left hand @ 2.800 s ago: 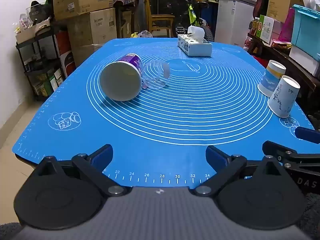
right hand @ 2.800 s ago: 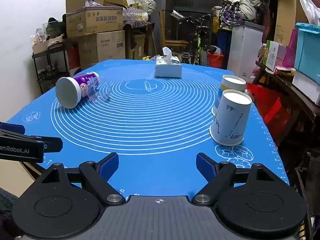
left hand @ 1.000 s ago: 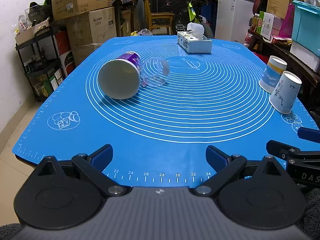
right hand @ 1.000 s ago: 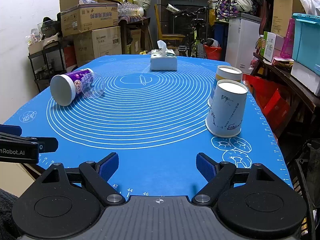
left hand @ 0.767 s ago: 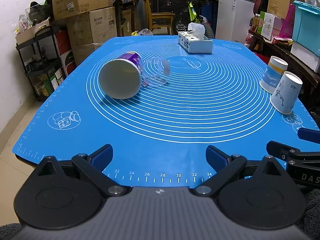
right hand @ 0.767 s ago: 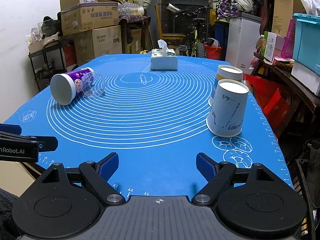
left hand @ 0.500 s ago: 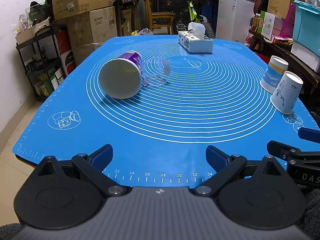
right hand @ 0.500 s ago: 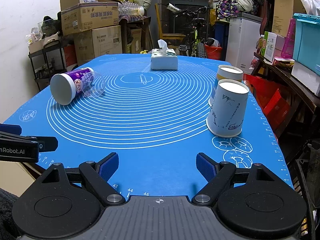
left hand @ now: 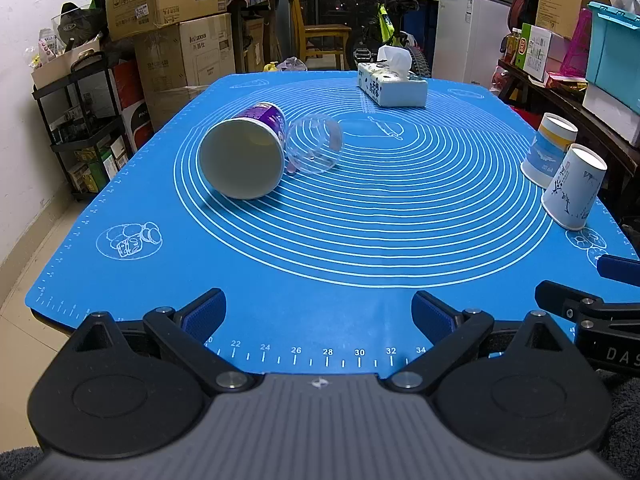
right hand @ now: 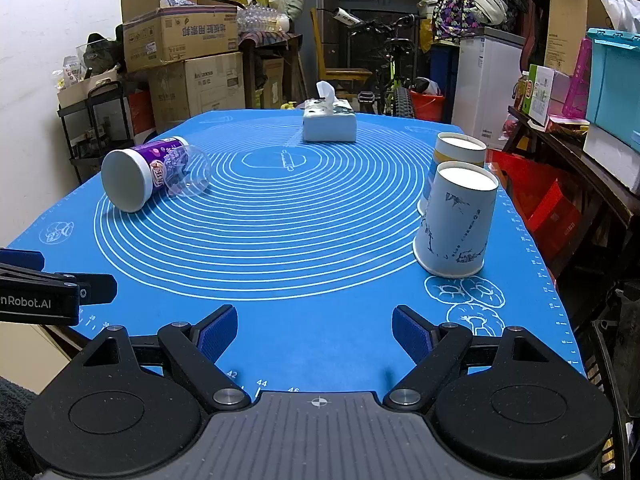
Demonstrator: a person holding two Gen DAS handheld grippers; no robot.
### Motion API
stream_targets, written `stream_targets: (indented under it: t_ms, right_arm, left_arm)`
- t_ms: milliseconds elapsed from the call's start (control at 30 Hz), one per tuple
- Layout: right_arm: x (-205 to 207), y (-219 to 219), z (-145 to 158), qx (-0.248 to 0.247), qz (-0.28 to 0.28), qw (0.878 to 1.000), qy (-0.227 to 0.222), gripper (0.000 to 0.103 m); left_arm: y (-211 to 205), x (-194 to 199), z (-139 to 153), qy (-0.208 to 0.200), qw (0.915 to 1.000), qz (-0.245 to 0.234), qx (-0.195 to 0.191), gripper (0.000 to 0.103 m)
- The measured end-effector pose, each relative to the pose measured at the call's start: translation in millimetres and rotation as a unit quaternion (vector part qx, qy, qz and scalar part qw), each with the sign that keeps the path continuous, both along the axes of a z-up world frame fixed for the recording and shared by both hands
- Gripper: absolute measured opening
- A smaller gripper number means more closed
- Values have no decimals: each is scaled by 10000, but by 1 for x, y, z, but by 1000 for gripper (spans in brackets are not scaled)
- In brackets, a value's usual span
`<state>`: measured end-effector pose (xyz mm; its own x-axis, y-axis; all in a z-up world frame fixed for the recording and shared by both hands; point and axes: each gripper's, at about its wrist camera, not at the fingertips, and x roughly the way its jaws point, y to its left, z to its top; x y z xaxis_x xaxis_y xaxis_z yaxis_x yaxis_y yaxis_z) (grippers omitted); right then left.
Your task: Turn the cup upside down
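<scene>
Purple cup (left hand: 248, 156) lies on its side on the blue mat (left hand: 360, 248), far-left part of the ring pattern, white end facing my left claw (left hand: 319, 314). From the right wrist view the same cup (right hand: 146, 172) sits well off to the left, far across the mat. A clear glass (left hand: 314, 144) lies tipped right beside it, touching or nearly so; can't tell which. Cup is ahead and slightly left of my left claw, well apart, nothing between the fingers. Left claw is spread wide, hovering at the near mat edge over the ruler marks. Right claw (right hand: 315, 330) likewise spread wide and holding nothing, at the near edge toward the right side. Two paper cups already stand upside down on the right: white printed cup (right hand: 456, 224) nearer me, yellow-banded cup (right hand: 458, 152) just behind it, close together. Both sit ahead-right of my right claw. Tissue box (right hand: 329, 122) at the far end, centre. Each claw shows at the edge of the other's view.
</scene>
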<state>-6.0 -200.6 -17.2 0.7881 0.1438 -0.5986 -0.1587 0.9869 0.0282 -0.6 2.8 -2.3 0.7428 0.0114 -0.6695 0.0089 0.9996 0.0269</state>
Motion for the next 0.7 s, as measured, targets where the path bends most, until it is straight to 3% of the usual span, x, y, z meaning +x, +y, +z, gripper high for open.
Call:
stream_targets:
  t_ms: [433, 700]
  right_arm:
    - [10, 4, 6, 22, 79, 9999, -66, 86]
    - [32, 8, 15, 128, 75, 9996, -236, 87]
  left_arm:
    - [2, 8, 1, -53, 9999, -12, 115, 98]
    - [19, 41, 16, -457, 9977, 130, 483, 98]
